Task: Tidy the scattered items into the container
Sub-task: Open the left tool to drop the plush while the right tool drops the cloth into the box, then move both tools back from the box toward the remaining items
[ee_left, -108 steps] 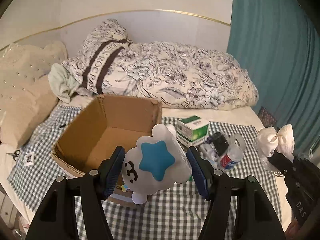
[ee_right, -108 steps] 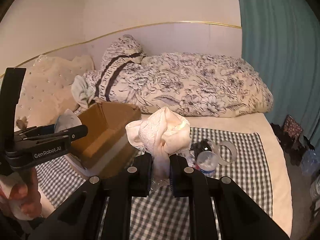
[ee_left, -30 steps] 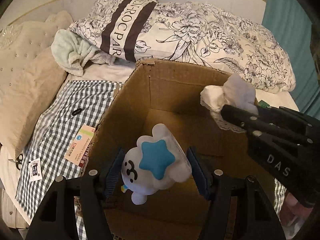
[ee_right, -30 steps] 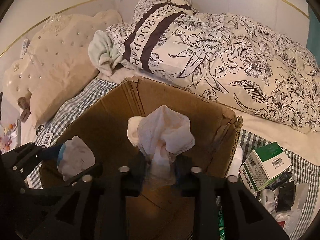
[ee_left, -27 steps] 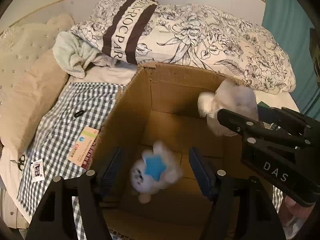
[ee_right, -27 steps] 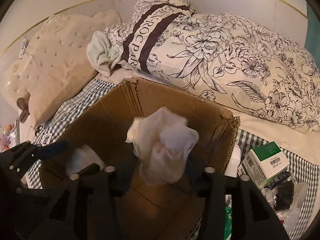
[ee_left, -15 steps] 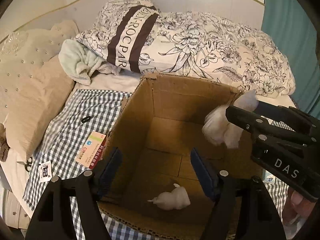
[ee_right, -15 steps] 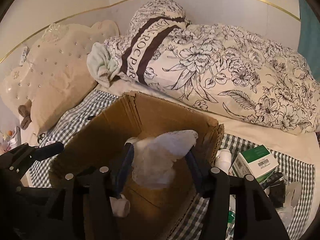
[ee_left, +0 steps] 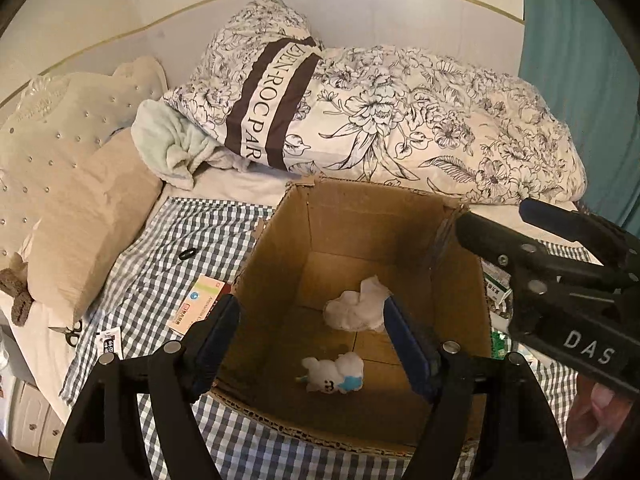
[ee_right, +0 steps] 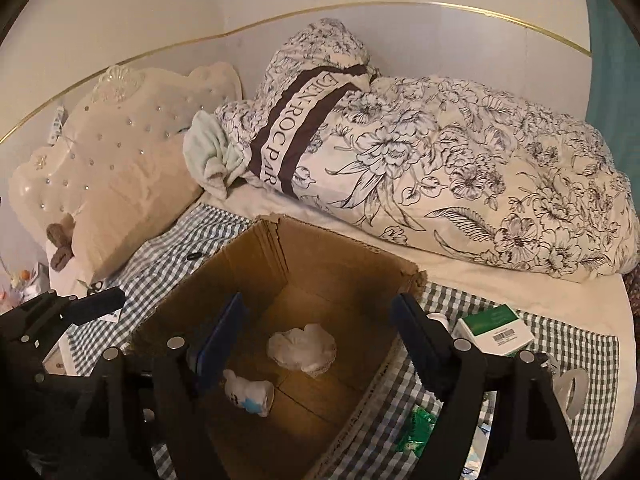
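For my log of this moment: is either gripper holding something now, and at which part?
Nothing is held. The left gripper and right gripper are both open over the cardboard box; the plush toy and white cloth lie inside it.

Your open cardboard box (ee_left: 372, 216) sits on the checked cloth. On its floor a white plush with a blue star (ee_left: 334, 372) lies on its side near the front wall, and a crumpled white lace cloth (ee_left: 356, 308) rests just behind it.
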`<state>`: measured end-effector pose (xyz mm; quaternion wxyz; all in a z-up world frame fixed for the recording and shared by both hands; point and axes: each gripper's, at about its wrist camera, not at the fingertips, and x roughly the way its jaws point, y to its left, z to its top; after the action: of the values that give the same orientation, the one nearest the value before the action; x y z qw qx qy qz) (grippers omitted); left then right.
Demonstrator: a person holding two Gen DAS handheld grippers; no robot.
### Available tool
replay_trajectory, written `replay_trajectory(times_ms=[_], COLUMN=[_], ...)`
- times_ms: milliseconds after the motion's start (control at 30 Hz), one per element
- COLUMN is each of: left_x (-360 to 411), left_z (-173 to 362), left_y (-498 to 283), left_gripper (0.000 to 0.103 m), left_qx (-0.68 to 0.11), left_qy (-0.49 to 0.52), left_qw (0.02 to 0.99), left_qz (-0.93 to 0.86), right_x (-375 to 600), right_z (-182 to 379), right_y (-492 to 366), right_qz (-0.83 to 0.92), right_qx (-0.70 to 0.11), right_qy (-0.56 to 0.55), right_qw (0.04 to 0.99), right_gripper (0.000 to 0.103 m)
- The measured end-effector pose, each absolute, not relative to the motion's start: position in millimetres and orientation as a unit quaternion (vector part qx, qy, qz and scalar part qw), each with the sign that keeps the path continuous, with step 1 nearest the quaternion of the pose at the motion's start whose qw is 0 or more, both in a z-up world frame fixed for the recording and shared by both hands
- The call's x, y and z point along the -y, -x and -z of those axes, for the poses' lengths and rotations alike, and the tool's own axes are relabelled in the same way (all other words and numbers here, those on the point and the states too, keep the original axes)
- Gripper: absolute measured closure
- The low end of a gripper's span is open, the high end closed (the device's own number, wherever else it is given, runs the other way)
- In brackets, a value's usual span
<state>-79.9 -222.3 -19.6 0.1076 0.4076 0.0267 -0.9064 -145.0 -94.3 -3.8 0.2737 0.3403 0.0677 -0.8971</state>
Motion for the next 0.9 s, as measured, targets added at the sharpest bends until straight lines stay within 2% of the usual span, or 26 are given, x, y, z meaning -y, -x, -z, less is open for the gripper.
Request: replay_trajectory(times_ms=[467,900], left_x=[202,164], left_z=[-27,-55], left_y=[60,51], left_gripper=[0.025,0.006], left_qx=[-0.047,-0.045], left_qy=[-0.352,-0.31], left_qw=[0.118,0.099], left_qz=[0.927,0.944], right_x=[39,-17], right_z=[-42,-68], right_y=[115,92], right_qz=[0.92,0.935], right_qx=[-0.056,-0.053], right_qy=[-0.305,-0.286], right_qw=[0.24,0.203], right_gripper=[0.02,0.014])
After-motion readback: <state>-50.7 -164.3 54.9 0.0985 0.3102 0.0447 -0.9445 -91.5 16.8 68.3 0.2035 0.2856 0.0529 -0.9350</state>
